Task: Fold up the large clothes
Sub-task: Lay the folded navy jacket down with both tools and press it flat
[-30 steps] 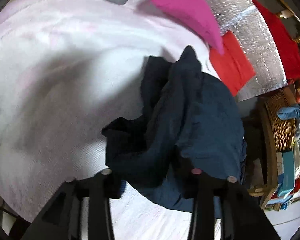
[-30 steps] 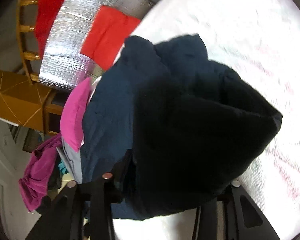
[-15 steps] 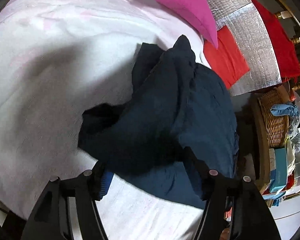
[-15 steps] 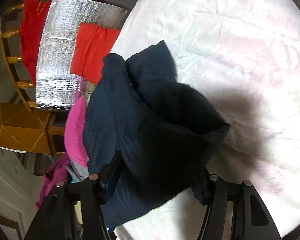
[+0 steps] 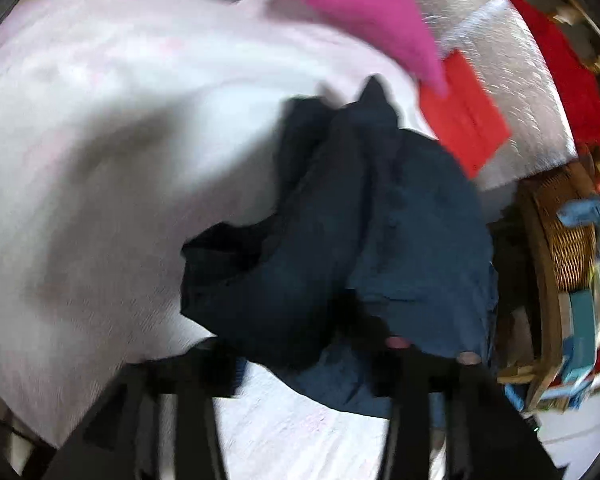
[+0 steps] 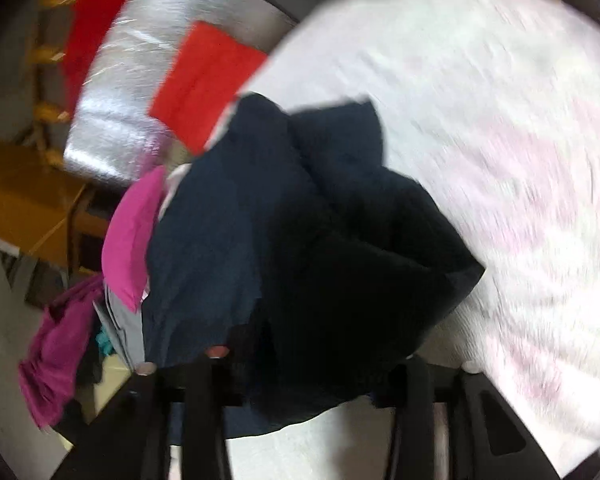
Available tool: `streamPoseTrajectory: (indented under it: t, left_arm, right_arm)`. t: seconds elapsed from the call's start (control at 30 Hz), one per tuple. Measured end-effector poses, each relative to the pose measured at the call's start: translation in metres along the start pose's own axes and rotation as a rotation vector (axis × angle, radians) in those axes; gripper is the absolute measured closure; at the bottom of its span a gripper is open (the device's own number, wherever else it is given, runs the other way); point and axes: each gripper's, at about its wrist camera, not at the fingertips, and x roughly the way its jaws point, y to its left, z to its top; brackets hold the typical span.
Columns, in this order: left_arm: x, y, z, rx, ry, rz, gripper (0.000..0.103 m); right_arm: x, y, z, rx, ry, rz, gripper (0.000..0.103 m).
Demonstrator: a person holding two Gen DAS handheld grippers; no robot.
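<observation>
A crumpled dark blue garment (image 5: 340, 240) is bunched up over the white-pink bed cover (image 5: 100, 120). My left gripper (image 5: 308, 352) has a thick fold of it filling the gap between its jaws, which are closing; cloth drapes over the right finger. The right wrist view shows the same garment (image 6: 260, 220) piled in front of my right gripper (image 6: 312, 360), whose jaws are also closing on a dark fold. The cloth hides both pairs of fingertips. Both views are motion-blurred.
A folded pink garment (image 5: 372, 12) and a folded red one (image 5: 464, 120) lie at the bed's edge by a silver foil mat (image 5: 512, 80). A wicker basket (image 5: 572, 248) stands at right. Beside the bed hangs a magenta cloth (image 6: 56, 352).
Both grippers' jaws spread wider half a second ago and have narrowed again on the garment. The bunch has risen closer to both cameras, as it was a second ago.
</observation>
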Motion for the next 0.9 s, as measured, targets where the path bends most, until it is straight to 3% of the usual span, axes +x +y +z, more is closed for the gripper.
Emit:
streamPoseTrajectory:
  t: [0.03,0.17,0.43,0.47,0.53,0.63,0.77,0.9]
  left_arm:
    - [-0.002,0.004,0.002,-0.028,0.007,-0.006,0.043]
    - [-0.01,0.011,0.0,-0.059,0.011,-0.029,0.037]
    - [0.017,-0.023,-0.022,0.015,0.064,-0.067,0.034]
    - [0.02,-0.028,-0.024,0.026,0.042,-0.049,0.034]
    - [0.02,-0.034,-0.027,0.047,0.01,-0.037,0.035]
    - [0.012,-0.048,-0.03,0.126,-0.058,-0.005,0.053]
    - [0.003,-0.06,-0.031,0.175,-0.109,-0.026,0.056]
    - [0.023,-0.056,-0.031,0.16,-0.029,0.063,0.054]
  right_arm:
    - [-0.001,-0.003,0.001,0.016,0.009,0.013,0.045]
    - [-0.005,-0.001,-0.003,-0.01,0.034,0.053,0.028]
    - [0.047,0.022,-0.023,-0.069,0.211,0.118,0.026]
    - [0.051,0.027,-0.026,-0.093,0.209,0.118,0.027]
    - [0.051,0.038,-0.032,-0.175,0.181,0.098,0.037]
    - [0.041,0.053,-0.038,-0.291,0.106,0.054,0.051]
    - [0.017,0.068,-0.04,-0.4,0.0,0.068,0.056]
    - [0.037,0.059,-0.042,-0.356,0.096,-0.003,0.056]
